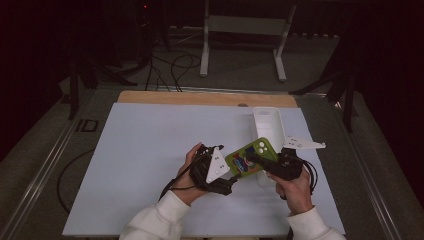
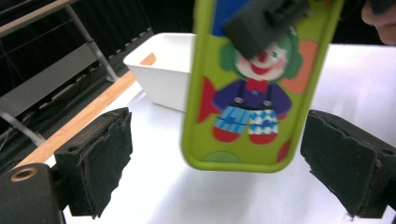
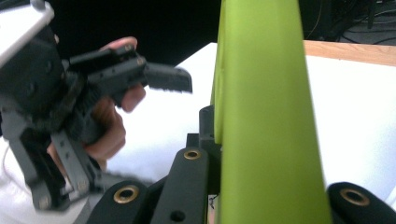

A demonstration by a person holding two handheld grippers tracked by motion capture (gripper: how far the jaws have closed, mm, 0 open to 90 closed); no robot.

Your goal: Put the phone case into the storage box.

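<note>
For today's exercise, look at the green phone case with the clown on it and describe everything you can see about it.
The phone case is lime green with rounded corners, looks like soft rubbery plastic, and carries a cartoon clown with green hair, a purple top and blue checked shorts. In the high view a camera cutout sits at its far end. It is held off the white table, clamped by the right gripper. Its lower end hangs between the left gripper's open pads, which are not touching it. A white bin stands behind.

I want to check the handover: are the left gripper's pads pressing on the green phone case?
No: in the left gripper view the pads stand apart on both sides of the green phone case, with a gap on each side.
</note>
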